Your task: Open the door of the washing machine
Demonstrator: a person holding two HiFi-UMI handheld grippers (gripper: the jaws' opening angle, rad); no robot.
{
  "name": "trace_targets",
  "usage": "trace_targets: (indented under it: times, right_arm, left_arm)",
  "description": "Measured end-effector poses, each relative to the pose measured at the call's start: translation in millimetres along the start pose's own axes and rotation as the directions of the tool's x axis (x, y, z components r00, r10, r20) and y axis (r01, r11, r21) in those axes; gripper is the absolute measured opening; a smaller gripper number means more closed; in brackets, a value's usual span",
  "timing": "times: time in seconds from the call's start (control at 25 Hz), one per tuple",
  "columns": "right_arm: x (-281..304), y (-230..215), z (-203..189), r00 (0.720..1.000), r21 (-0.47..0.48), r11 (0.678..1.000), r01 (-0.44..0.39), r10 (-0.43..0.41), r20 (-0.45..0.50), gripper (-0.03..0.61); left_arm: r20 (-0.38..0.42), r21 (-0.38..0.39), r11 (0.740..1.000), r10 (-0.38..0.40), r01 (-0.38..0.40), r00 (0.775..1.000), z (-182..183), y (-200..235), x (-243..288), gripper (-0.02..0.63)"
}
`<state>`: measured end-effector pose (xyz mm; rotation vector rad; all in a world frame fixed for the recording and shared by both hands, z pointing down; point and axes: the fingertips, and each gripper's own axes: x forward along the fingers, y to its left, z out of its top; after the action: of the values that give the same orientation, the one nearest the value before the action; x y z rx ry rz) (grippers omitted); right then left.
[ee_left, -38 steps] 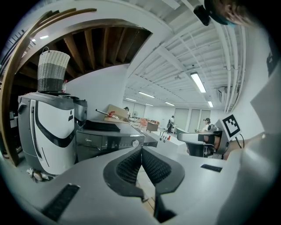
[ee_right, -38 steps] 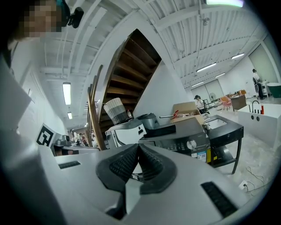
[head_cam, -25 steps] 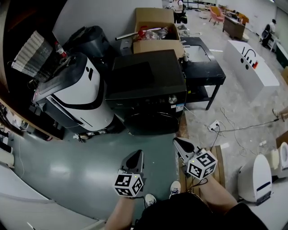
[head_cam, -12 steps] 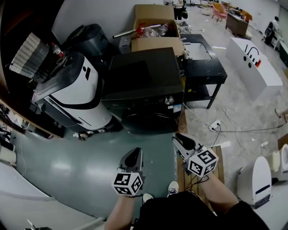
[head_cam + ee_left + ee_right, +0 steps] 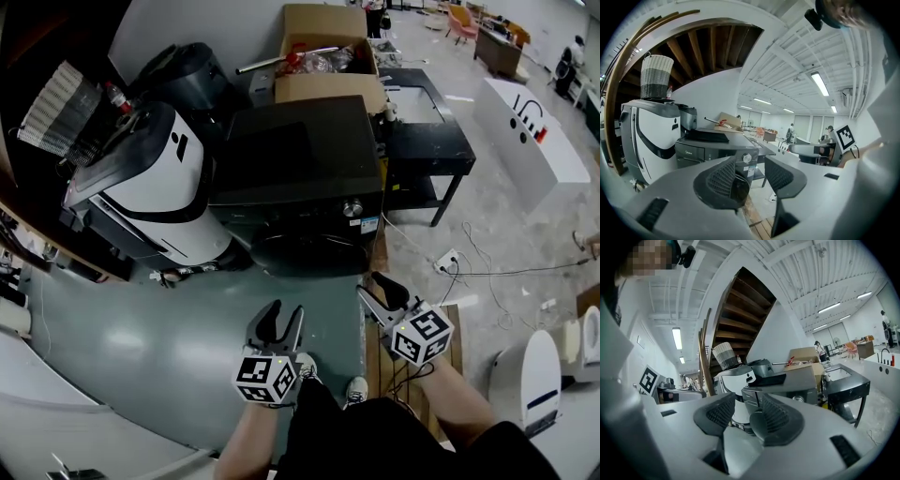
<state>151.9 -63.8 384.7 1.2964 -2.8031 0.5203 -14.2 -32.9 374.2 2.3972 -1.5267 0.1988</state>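
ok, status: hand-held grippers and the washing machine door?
Jaws opening, nothing between them: left hand-held gripper and right hand-held gripper, both short of the washing machine. Its door shut. Only green floor between.

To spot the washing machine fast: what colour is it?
The washing machine is black with a silver knob; best seen in the head view.

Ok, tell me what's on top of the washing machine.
A flat black panel lies on top of the washing machine, toward the white appliance. Anything beneath that panel is covered.
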Motion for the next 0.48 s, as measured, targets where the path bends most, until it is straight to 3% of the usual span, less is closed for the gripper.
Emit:
trace_targets:
  times: [0.48]
  right_arm:
    - [70,-25,-25,0.999,-0.046,0.999,0.014,-0.015,-0.035,0.202]
  left_arm:
    - [0.023,0.003,1.000,-0.023,0.023,0.999,-14,55,44,0.207]
